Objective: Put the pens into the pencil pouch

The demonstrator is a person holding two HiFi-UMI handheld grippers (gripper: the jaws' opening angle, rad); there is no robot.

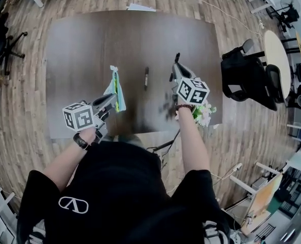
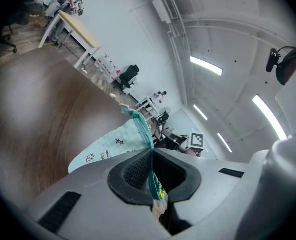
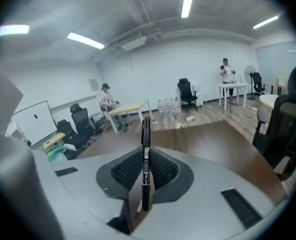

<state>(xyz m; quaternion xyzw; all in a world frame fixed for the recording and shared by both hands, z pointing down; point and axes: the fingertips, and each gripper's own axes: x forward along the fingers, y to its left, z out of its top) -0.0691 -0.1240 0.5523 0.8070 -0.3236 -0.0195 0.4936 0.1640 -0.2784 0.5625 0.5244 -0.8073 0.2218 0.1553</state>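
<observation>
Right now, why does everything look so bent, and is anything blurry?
Head view: the wide lens bows the table and floorboards. Left gripper view: the table is a soft brown blur, the pouch near the jaws sharper, ceiling lights glaring. Right gripper view: the pen is crisp; dark corners ring the picture.

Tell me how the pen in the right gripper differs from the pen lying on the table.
The held pen is clamped in the right gripper, jaws shut on it; the loose pen lies untouched on the table. The held pen is up off the table, one end sticking out past the jaws; the loose pen lies flat. Both are dark and slim.
</observation>
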